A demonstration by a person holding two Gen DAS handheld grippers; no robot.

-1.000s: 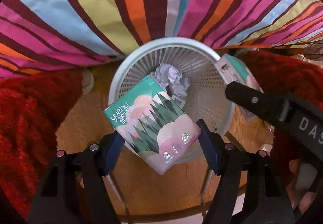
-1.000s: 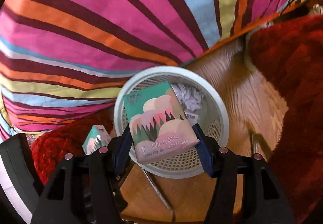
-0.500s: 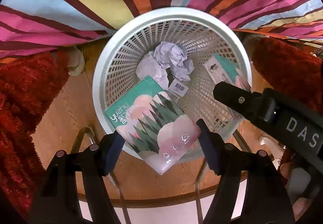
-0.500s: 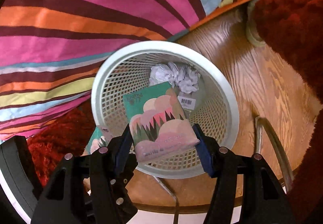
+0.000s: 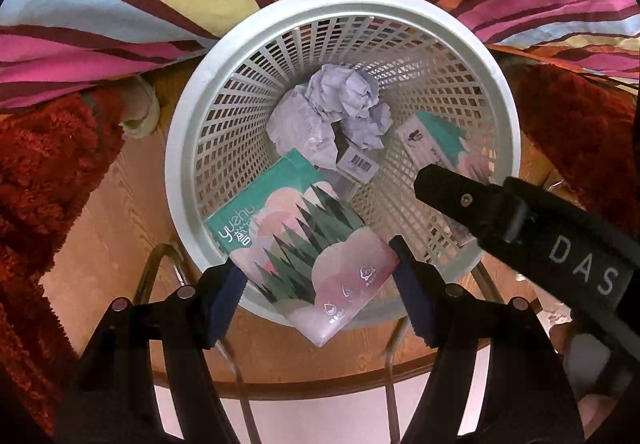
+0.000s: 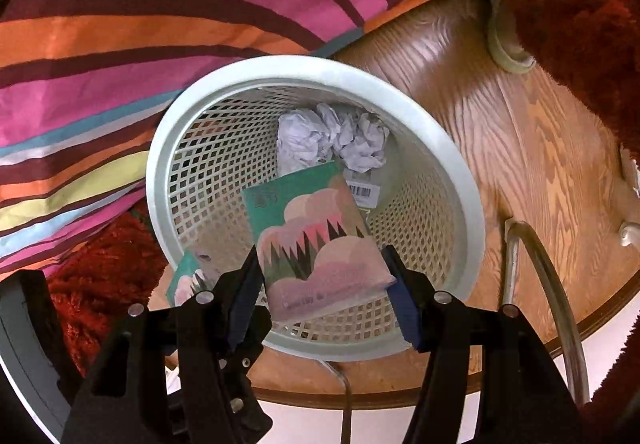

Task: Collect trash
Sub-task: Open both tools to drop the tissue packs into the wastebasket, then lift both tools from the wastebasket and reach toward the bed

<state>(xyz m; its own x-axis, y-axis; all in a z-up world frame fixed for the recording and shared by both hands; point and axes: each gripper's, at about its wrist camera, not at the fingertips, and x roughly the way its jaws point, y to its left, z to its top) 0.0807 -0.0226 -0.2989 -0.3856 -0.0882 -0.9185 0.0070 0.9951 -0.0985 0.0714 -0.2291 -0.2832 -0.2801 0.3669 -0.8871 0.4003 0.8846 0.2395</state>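
Drop step: both jaws clamped on tissue packs (image 5: 308, 244) (image 6: 320, 240) above basket (image 5: 188, 148) near floor's edge; next, release

A round wooden table (image 6: 520, 148) carries a white mesh basket (image 5: 192, 148). Behind the basket, striped cloth (image 5: 100, 24) touches its rim. Red fuzzy fabric (image 6: 580, 28) lies on the table right of the basket, with more on the left.

The tissue pack (image 5: 296, 240) reads "yuehu"; the right tongs (image 5: 460, 200) read "DAS".
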